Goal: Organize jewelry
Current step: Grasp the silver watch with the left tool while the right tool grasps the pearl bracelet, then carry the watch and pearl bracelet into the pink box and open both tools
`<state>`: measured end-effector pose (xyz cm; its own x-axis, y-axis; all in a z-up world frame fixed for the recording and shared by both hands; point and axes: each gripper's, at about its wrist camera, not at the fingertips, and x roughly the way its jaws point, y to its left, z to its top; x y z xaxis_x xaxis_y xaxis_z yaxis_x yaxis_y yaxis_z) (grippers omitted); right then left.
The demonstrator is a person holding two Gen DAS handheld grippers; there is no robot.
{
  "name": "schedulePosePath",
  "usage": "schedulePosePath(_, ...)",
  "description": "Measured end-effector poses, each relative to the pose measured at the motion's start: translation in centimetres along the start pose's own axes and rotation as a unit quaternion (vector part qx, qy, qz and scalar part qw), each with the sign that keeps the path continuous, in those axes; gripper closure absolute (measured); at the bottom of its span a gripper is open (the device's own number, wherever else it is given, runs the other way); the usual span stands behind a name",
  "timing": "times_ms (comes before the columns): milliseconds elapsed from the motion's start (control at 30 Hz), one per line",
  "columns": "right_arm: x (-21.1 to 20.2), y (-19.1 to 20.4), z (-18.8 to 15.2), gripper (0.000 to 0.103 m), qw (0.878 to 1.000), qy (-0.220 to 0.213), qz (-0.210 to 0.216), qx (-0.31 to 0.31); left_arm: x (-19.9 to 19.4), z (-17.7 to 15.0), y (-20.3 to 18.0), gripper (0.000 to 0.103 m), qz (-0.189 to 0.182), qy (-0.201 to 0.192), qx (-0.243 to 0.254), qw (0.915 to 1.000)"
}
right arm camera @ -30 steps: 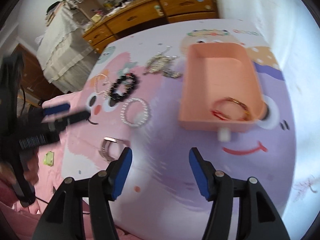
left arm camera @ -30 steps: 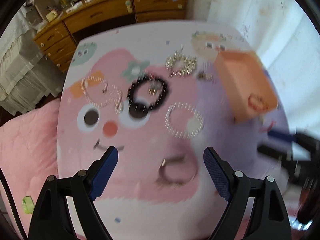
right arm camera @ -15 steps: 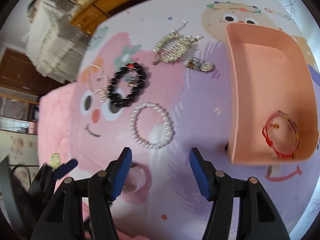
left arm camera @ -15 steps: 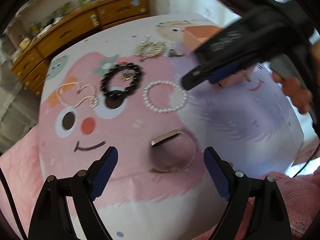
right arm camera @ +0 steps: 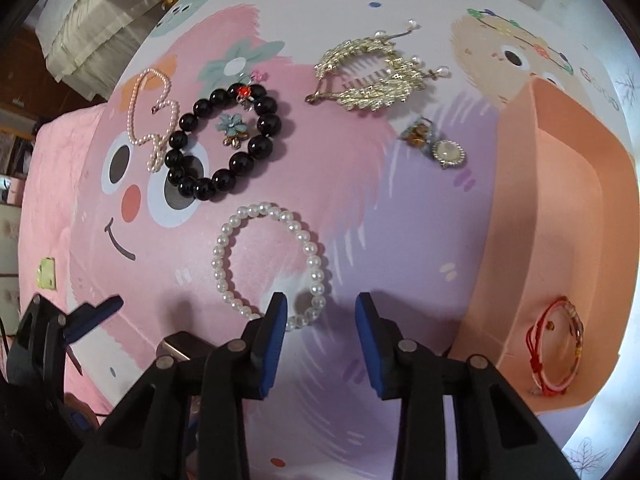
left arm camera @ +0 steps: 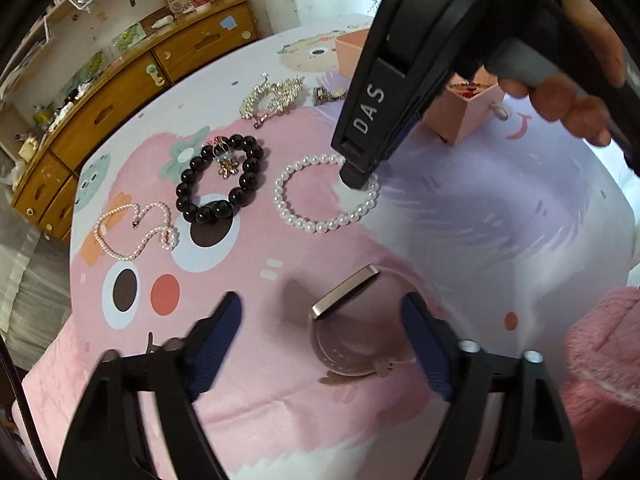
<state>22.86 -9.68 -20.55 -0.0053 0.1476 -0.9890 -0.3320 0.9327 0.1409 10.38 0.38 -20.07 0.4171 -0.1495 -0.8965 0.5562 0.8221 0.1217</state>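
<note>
A white pearl bracelet (right arm camera: 219, 258) lies on the cartoon-print table cover (right arm camera: 400, 240). My right gripper (right arm camera: 322, 308) points straight down over its near right side. One finger stands inside the ring and one outside, with beads between them. The jaws are closing and the pads are clear of the beads. The left wrist view shows its tip (left arm camera: 360, 176) down at the pearl bracelet (left arm camera: 320, 227). My left gripper (left arm camera: 322, 320) straddles a bangle with a rose-gold clasp (left arm camera: 344, 292). Its jaws are closing too, and the left pad is well clear of the bangle.
A pink box (right arm camera: 560, 200) at the right holds a red string bracelet (right arm camera: 556, 344). A black bead bracelet (right arm camera: 265, 123), a thin pearl chain (right arm camera: 154, 116), a gold hair comb (right arm camera: 368, 76) and a small watch (right arm camera: 448, 152) lie farther back. A person's hand (left arm camera: 580, 112) holds the right gripper.
The right gripper swung left from the pink box, dropped onto the pearl bracelet and narrowed its jaws. The left gripper sank toward the bangle and narrowed too.
</note>
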Motion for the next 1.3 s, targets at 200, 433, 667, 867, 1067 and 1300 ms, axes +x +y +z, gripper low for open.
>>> schedulePosePath(200,0.5,1.9,1.2,0.077,0.999,0.008,-0.036,-0.03,1.3,-0.2,0.0,0.052,-0.005,0.005,0.03,0.9995)
schedulePosePath(433,0.9,4.5,1.2,0.09,0.994,0.014,-0.081,-0.066,1.5,0.0,-0.6,0.086,-0.033,0.005,0.042,0.9986)
schedulePosePath(667,0.3,3.7,0.6,0.096,0.997,-0.006,-0.069,-0.031,1.4,0.0,-0.9,0.096,-0.049,0.022,0.012,0.9985)
schedulePosePath(867,-0.6,1.0,-0.9,0.096,0.997,-0.02,-0.029,0.071,0.1,-0.9,1.6,0.096,-0.07,0.032,-0.026,0.9967)
schedulePosePath(1067,-1.6,-2.0,-3.2,0.096,0.981,-0.059,0.021,0.184,-3.2,-1.3,5.9,0.096,-0.064,0.016,-0.042,0.9969)
schedulePosePath(1300,-6.9,-3.4,-6.1,0.096,0.958,-0.16,0.042,0.233,-7.7,0.6,9.3,0.096,-0.081,-0.021,-0.052,0.9951)
